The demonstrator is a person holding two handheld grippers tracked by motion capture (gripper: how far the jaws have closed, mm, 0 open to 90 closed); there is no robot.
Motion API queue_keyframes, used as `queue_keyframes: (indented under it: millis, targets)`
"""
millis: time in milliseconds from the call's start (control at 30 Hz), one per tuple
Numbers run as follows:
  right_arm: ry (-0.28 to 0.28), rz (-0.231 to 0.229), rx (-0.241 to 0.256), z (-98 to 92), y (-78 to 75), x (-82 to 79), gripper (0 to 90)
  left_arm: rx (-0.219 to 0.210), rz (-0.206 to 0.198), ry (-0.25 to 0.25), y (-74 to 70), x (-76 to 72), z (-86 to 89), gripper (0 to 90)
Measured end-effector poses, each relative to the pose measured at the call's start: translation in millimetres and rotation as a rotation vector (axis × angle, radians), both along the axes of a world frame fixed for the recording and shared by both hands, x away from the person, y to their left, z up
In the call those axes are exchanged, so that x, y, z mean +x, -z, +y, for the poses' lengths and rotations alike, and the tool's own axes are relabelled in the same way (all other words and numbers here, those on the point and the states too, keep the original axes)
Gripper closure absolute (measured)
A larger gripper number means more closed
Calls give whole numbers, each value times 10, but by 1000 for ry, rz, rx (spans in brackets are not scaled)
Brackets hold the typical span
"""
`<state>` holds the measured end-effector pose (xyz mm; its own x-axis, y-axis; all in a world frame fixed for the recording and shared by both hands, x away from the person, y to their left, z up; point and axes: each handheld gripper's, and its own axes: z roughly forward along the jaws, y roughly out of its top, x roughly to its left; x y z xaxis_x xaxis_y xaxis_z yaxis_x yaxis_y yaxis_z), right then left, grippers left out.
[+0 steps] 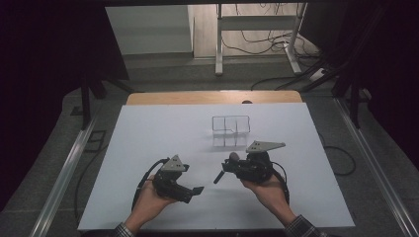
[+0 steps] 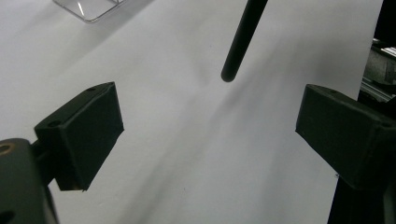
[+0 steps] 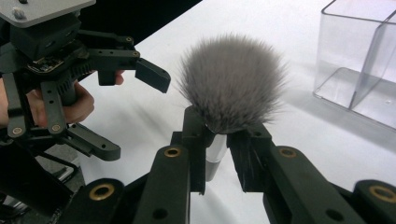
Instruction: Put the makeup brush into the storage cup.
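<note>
Right tool (image 3: 217, 149) pinches the makeup brush (image 3: 232, 88); left tool (image 2: 210, 135) spread wide, empty.

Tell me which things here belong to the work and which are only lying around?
In use:
- fluffy grey makeup brush with black handle, clamped in right gripper
- open left gripper
- clear plastic divided organiser box

Lying about:
- white-legged table frame
- floor cables

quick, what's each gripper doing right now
Left gripper: open, holding nothing.
Right gripper: shut on the makeup brush, just below its bristles.
</note>
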<state>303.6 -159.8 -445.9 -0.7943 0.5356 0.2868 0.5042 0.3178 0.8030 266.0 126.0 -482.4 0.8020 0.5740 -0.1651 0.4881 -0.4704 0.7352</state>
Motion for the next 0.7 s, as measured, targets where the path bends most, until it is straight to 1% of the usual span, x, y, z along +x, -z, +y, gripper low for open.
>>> queue_keyframes:
  millis: [33,67,233,367,467,600,700]
  targets:
    - [1,-3,-2,-8,-3,2,758,3,1,1,-4,3,10,74]
    - [2,-5,-3,-12,-4,4,758,-6,4,-4,-4,3,20,74]
    - [11,-14,-10,-43,-14,10,758,-13,10,-10,-8,8,69,60]
    - [21,-29,-20,-73,-24,15,758,-24,19,-25,-8,15,124,57]
    - [24,-37,-28,-87,-31,17,758,-14,20,-29,0,18,144,53]
    - [28,-44,-32,-103,-38,21,758,-12,17,-34,2,18,161,50]
    - [41,-50,-34,-128,-49,28,758,2,12,-36,7,18,183,43]
